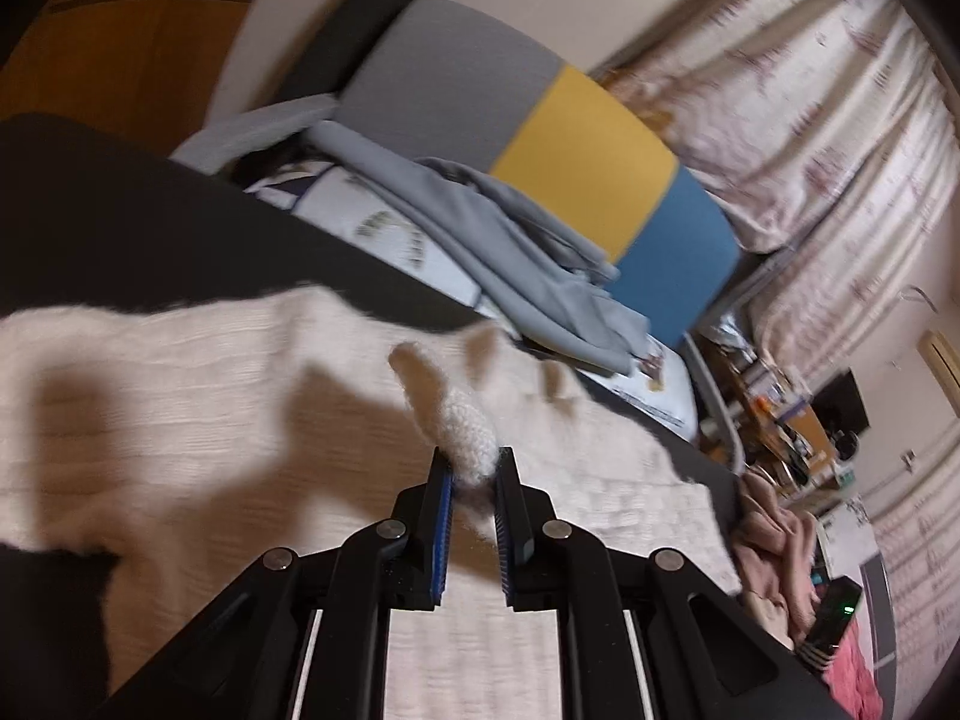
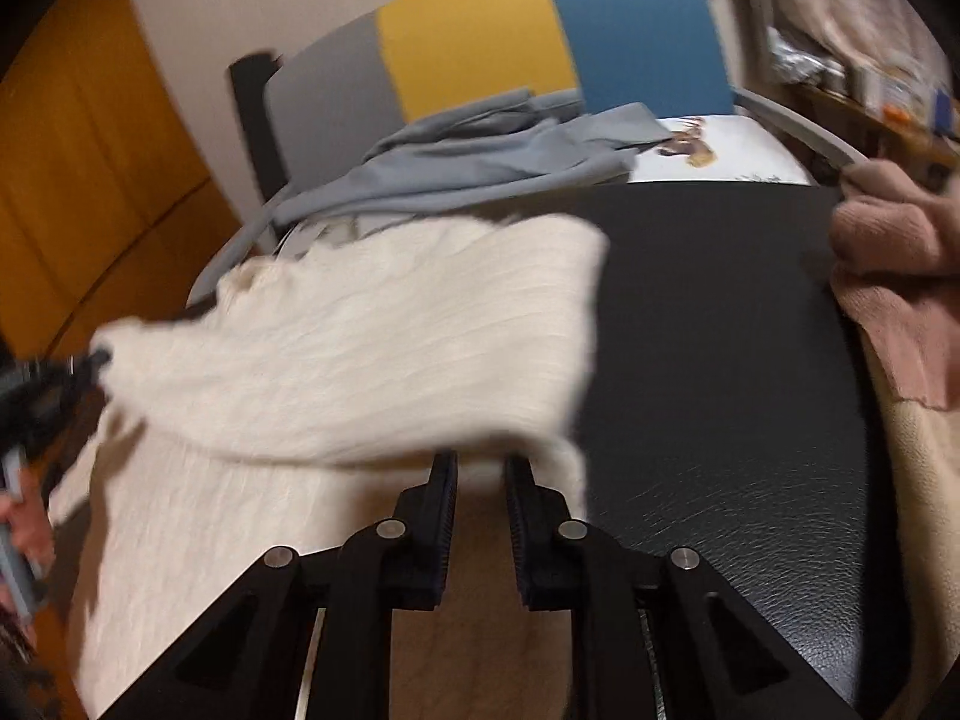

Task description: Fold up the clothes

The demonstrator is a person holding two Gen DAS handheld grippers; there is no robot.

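No legible writing; print on a white cloth (image 1: 384,228) is too blurred to read. One cream sweater (image 2: 360,348) lies on the black table (image 2: 720,330). Left gripper (image 1: 474,468) is clenched on a sweater edge, lifted. Right gripper (image 2: 480,468) is clamped on another sweater edge. One grey garment (image 2: 480,162), one pink garment (image 2: 888,252), one three-coloured cushion (image 2: 480,36).

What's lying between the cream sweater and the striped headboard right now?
In both views a crumpled grey garment lies on a white printed pillow between the cream sweater and the striped headboard.
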